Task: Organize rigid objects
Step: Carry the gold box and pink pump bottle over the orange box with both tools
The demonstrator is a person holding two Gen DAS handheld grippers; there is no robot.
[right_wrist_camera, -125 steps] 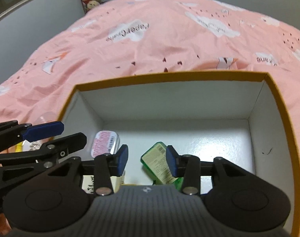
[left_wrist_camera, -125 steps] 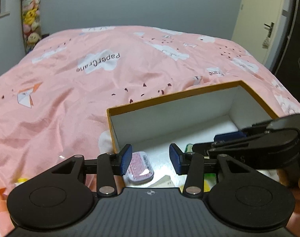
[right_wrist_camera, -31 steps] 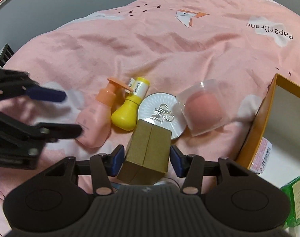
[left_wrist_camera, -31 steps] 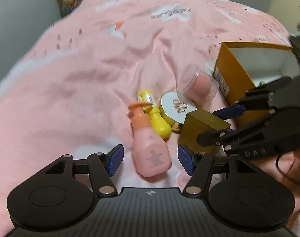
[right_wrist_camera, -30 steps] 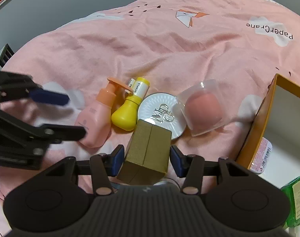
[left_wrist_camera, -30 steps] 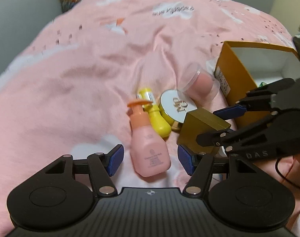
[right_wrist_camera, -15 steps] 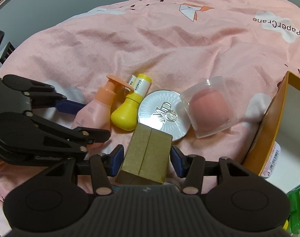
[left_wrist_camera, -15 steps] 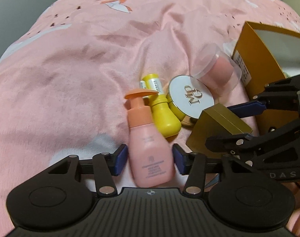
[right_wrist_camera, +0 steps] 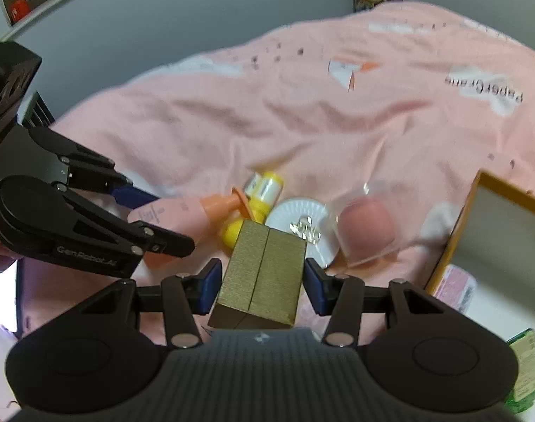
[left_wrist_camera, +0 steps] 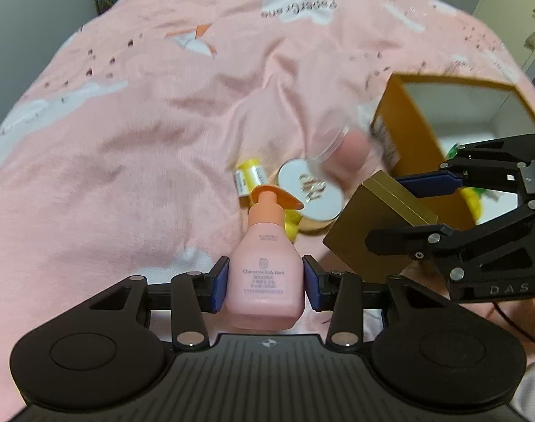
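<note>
Pink bedspread [left_wrist_camera: 126,176], soft underfoot. Left gripper [left_wrist_camera: 265,279] closing on pink bottle [left_wrist_camera: 265,274]; right gripper [right_wrist_camera: 260,283] clamps gold box [right_wrist_camera: 263,274]. Bottle's rounded sides might slip; box could clip orange carton [left_wrist_camera: 408,133] rim.

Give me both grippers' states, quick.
Left gripper: closing on the pink body wash bottle.
Right gripper: shut on the gold box.

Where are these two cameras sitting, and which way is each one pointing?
Left wrist view: sits on the left claw, looking down along it at a pink bedspread; its fingers are closing on a pink bottle. The right claw shows at the right.
Right wrist view: sits on the right claw, also looking down at the bed; its pads clamp a gold box. The left claw shows at the left.
Shared: the bottle, gold box, yellow bottle, white compact and orange-rimmed box.
</note>
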